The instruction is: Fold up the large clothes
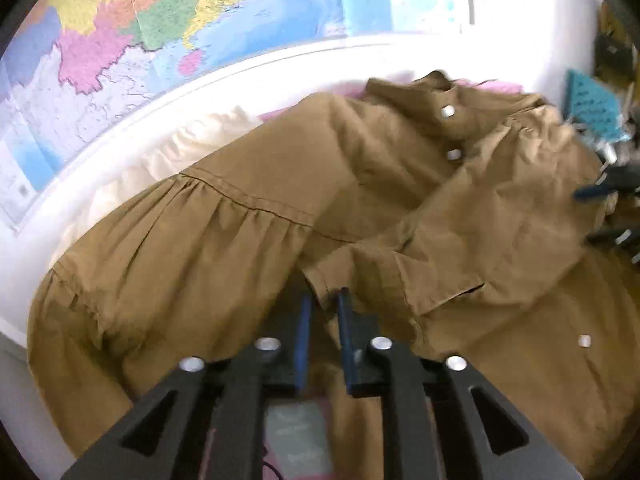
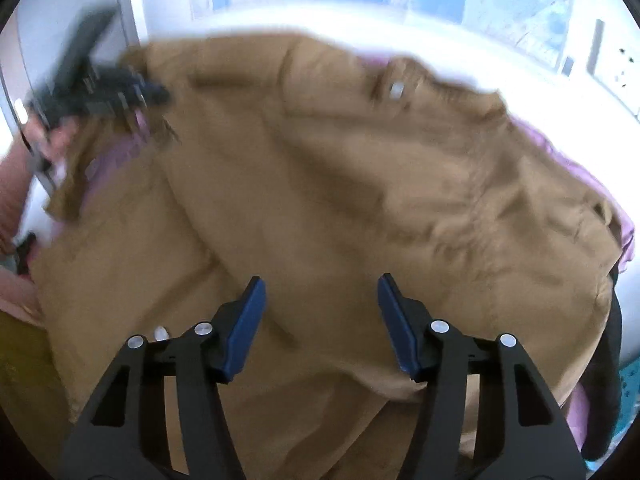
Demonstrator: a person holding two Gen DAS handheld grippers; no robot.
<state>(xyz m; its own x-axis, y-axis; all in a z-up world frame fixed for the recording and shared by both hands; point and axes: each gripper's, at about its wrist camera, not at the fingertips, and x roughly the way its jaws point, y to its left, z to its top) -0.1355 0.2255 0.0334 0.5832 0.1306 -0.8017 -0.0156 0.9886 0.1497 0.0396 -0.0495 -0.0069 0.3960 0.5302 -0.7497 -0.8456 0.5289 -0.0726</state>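
A large tan-brown garment (image 1: 248,240), a buttoned dress or long shirt with a gathered seam across it, lies spread over a pink sheet (image 2: 560,152) on a bed and covers most of it, reaching toward the edge that runs along a white wall (image 1: 280,64) hung with a colourful map (image 1: 140,20). One sleeve (image 1: 460,240) already lies folded inward across the front, its cuff near the middle. The left gripper (image 1: 324,300) has its blue pads narrowed to a slim gap around the edge of that cuff; whether they actually pinch the cloth cannot be told. The right gripper (image 2: 320,292) hovers over the body of the garment with jaws wide apart and nothing between them. Folding looks to be at an early stage: the sleeve is brought in, while the skirt remains spread wide and rumpled, and the lengthwise and crosswise folds appear yet to be made.
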